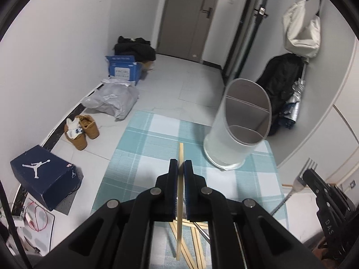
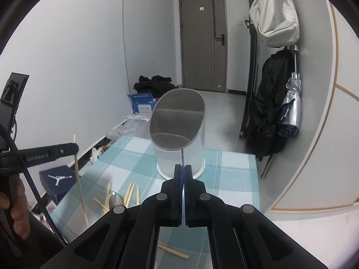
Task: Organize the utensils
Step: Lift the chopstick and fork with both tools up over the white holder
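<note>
My left gripper is shut on a single wooden chopstick, held upright above the checked tablecloth. The white divided utensil holder stands ahead and to the right of it. At the right edge, my right gripper is shut on a metal fork, tines up. In the right wrist view, my right gripper grips the fork edge-on, just before the holder. The left gripper with its chopstick hangs at the left. Several loose chopsticks lie on the cloth.
A shiny spoon bowl lies among the chopsticks. On the floor to the left sit a dark shoe box, tan shoes and a grey bag. A coat and folded umbrella hang by the right wall. A hand holds the left gripper.
</note>
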Demonstrator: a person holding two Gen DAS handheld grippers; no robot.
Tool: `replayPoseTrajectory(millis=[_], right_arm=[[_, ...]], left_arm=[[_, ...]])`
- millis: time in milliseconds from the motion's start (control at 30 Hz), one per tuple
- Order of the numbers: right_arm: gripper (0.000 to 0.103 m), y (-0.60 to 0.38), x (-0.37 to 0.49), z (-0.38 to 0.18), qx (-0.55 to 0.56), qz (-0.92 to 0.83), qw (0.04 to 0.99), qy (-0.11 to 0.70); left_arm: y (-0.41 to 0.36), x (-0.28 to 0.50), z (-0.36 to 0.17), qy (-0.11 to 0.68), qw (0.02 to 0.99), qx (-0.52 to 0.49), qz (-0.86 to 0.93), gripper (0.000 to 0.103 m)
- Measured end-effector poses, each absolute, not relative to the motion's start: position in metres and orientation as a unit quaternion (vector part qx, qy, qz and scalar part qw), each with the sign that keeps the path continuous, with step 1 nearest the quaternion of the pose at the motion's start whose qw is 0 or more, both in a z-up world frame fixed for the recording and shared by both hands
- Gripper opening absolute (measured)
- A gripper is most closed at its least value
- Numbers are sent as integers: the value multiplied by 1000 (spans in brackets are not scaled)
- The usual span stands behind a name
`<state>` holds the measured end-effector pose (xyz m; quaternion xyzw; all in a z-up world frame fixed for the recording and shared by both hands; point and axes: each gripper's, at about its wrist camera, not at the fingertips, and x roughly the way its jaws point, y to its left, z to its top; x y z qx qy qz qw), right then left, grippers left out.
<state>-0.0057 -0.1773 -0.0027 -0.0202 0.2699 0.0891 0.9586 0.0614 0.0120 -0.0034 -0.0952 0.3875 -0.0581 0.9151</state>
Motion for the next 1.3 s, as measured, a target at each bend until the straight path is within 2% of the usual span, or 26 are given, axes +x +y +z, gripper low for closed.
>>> replayPoseTrajectory(millis=[233,467,800,1033,1300], right_arm=[[0,-179,-10,14,-16,98,959,265],[0,-196,7,56,8,97,963,251],[0,-209,69,127,11,102,970,221],[0,-210,117,151,-12,88,978,187],[1,-212,173,137,-19,73,980,184]], left_arm=[[-1,54,22,378,917,-67,-108,2],[-10,78,63,382,909,-87,-139,2],[-34,126,134,320,927,-91,-173,2],[-42,165,140,273,942,-89,-172,2],[-31,199,117,220,954,-108,-175,2]])
